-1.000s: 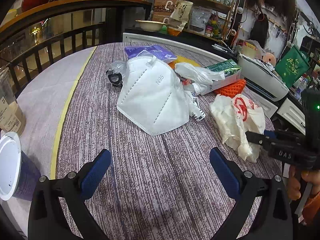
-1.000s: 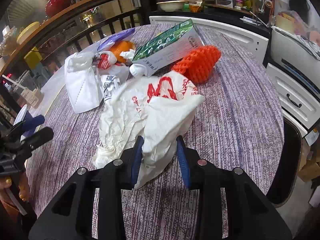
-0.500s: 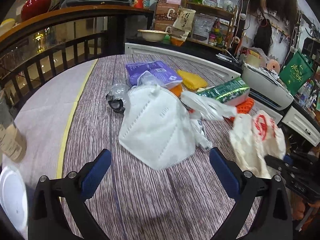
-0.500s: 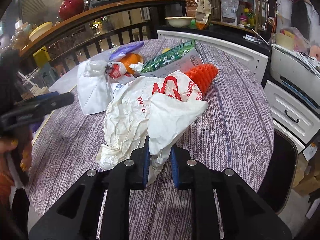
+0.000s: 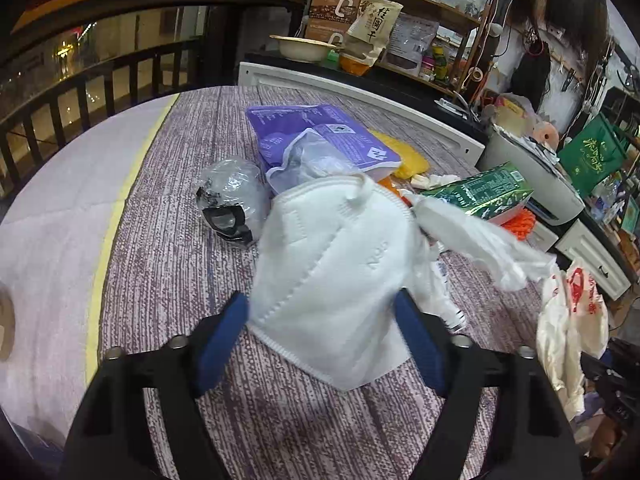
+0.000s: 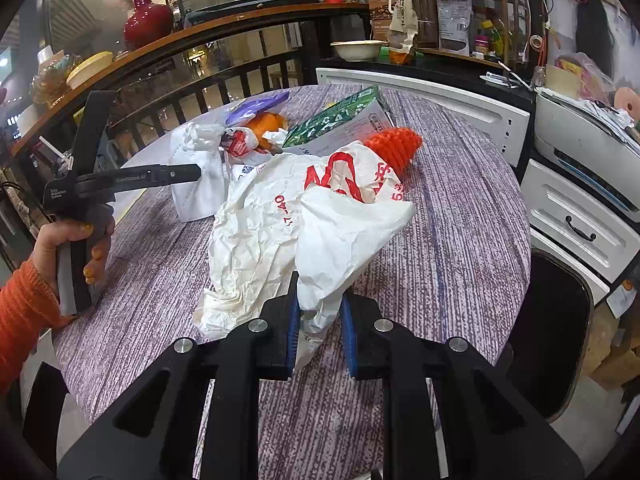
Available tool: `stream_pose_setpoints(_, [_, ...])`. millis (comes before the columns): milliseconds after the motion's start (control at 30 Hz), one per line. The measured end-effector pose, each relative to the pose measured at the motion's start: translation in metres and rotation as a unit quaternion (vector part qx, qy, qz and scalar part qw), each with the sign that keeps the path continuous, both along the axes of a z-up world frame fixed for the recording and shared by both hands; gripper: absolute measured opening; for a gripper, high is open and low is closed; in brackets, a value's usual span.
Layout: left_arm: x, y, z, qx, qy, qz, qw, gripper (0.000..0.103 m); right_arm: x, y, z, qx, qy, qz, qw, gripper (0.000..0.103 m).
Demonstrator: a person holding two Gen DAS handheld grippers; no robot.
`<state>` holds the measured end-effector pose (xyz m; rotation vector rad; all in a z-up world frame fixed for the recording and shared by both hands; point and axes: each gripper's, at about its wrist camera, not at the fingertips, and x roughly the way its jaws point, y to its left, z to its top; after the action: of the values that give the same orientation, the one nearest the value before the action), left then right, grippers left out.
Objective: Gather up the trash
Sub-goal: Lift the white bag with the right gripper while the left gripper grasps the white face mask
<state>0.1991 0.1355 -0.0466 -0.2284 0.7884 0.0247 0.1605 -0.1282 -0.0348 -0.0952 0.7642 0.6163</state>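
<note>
A: Item one, left gripper (image 5: 322, 334)?
B: Lower centre of the left wrist view. Jaws have just been closing, blue pads either side of the white N95 mask (image 5: 332, 280); the left pad meets the mask's edge, the right pad's contact I cannot tell. The mask lies on the purple-streaked round table (image 5: 168, 248).

A: Item two, right gripper (image 6: 320, 328)?
B: Lower centre of the right wrist view. Jaws clenched on a fold of the white plastic bag with red print (image 6: 320, 216); the rest of the bag spreads up to mid-frame.

A: Other trash?
B: Behind the mask: purple packet (image 5: 320, 136), crumpled clear wrapper (image 5: 232, 192), green carton (image 5: 480, 192), orange foam net (image 6: 394, 144) touching the bag's far edge.

A: Person?
B: Left hand (image 6: 76, 240), orange sleeve, at that view's left edge.
</note>
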Motion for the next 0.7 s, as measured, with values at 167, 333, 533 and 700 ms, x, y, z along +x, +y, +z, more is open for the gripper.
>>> stream_pose_setpoints(167, [-0.011, 0.004, 0.002, -0.007, -0.008, 0.005, 0.9999, 0.029, -0.001, -0.005, -0.003, 0.004, 0.005, -0.008, 1.000, 0.019])
stream_pose_setpoints(333, [-0.021, -0.003, 0.004, 0.011, -0.018, 0.000, 0.9998, 0.011, -0.002, -0.006, -0.002, 0.010, 0.007, -0.013, 1.000, 0.019])
stream_pose_setpoints(533, [-0.032, -0.010, 0.012, 0.025, -0.039, -0.001, 0.9989, 0.007, -0.003, -0.013, -0.003, 0.015, 0.012, -0.024, 1.000, 0.019])
stream_pose_setpoints(700, [-0.044, -0.008, 0.021, 0.020, -0.057, 0.006, 0.9982, 0.006, -0.005, -0.018, -0.001, 0.020, 0.013, -0.031, 0.999, 0.019])
